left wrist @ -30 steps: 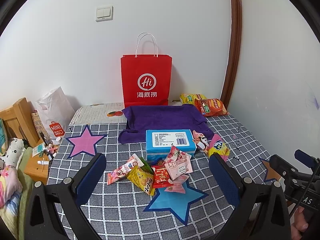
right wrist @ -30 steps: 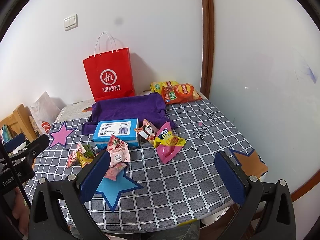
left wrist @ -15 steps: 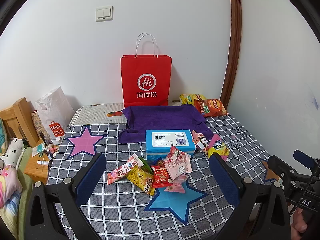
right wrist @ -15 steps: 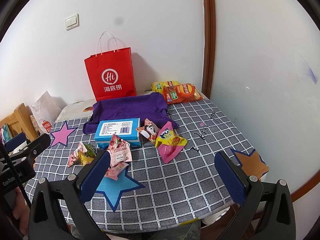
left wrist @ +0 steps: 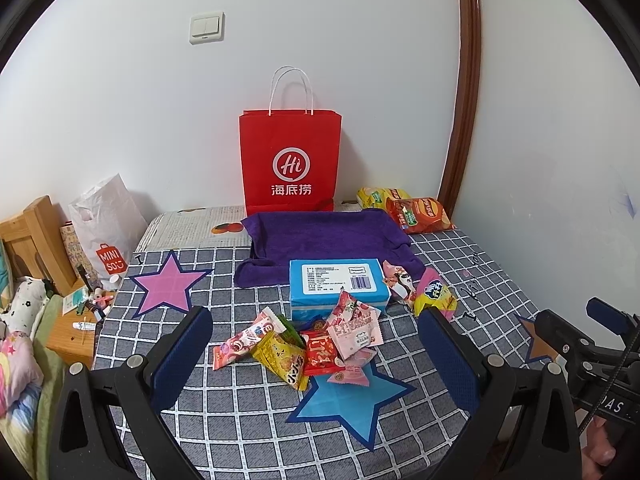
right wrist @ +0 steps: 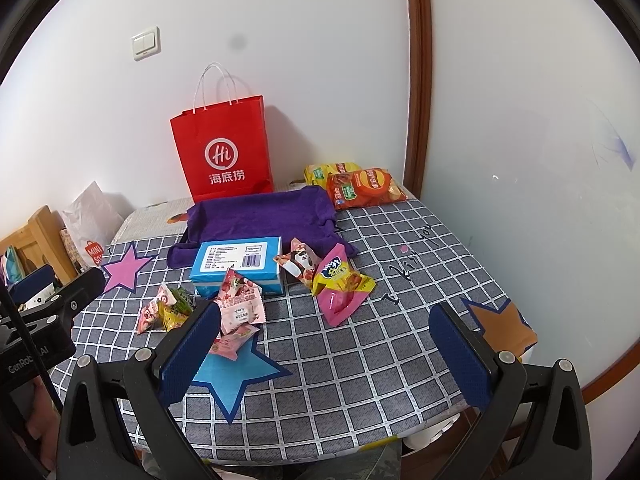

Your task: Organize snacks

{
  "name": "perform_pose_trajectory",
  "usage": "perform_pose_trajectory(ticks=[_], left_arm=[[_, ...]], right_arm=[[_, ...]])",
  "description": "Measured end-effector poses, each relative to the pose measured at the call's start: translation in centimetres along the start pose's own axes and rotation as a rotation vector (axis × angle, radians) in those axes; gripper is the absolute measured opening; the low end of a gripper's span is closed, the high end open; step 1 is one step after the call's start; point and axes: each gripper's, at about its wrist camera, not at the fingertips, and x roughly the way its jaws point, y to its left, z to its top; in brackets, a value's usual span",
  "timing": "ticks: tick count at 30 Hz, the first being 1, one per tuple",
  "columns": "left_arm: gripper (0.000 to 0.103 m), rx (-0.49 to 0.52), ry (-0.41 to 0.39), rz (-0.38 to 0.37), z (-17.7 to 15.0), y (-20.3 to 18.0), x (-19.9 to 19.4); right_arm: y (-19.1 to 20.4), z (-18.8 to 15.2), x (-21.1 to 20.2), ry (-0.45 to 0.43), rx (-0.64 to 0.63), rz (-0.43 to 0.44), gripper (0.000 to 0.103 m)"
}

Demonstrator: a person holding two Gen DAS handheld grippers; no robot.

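A loose heap of small snack packets [left wrist: 316,344] lies at the centre of the left wrist frame, on the grey checked surface [left wrist: 240,420], spilling onto the upper tip of a blue star patch [left wrist: 352,400]. Touching the heap from behind is a light blue box [left wrist: 338,286] with a barcode label on top. Just right of the box lie a pink panda packet [right wrist: 300,266] and a yellow and pink packet [right wrist: 340,284], the second partly over the first. Behind the box spreads a purple cloth [left wrist: 328,236], and behind that a red paper bag [left wrist: 291,164] stands upright against the white wall. Two chip bags [right wrist: 360,184] sit at the surface's far right corner, the orange one overlapping the yellow one. A pink star patch [left wrist: 166,284] lies left of centre. The left gripper [left wrist: 316,364] hangs above the near edge, spread wide and empty; the right gripper [right wrist: 324,356] is likewise wide apart with nothing between its fingers
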Motion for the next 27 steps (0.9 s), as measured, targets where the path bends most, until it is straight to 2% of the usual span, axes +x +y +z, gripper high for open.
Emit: perform_pose_trajectory(ticks=[6, 12, 20, 25, 27], left_arm=[[0.103, 0.003, 0.008, 0.002, 0.0, 0.2, 0.9], [0.103, 0.014, 0.049, 0.017, -0.6, 1.0, 3.6], [0.103, 0.003, 0.124, 0.016, -1.8, 3.1, 8.5], [0.102, -0.011, 0.171, 0.019, -2.5, 4.6, 11.6], [0.094, -0.025, 0.207, 0.001, -2.8, 5.3, 13.0]], right_arm=[[0.2, 0.1, 0.3, 0.0, -0.005, 0.008, 0.102], [0.0, -0.2, 2.5, 0.037, -0.02, 0.0, 0.102], [-1.4, -1.9, 8.6, 0.137, -0.006, -0.039, 0.102], [-2.1, -2.5, 11.9, 0.093, -0.075, -0.027, 0.102], [-2.2, -2.4, 13.4, 0.094, -0.09, -0.031, 0.102]])
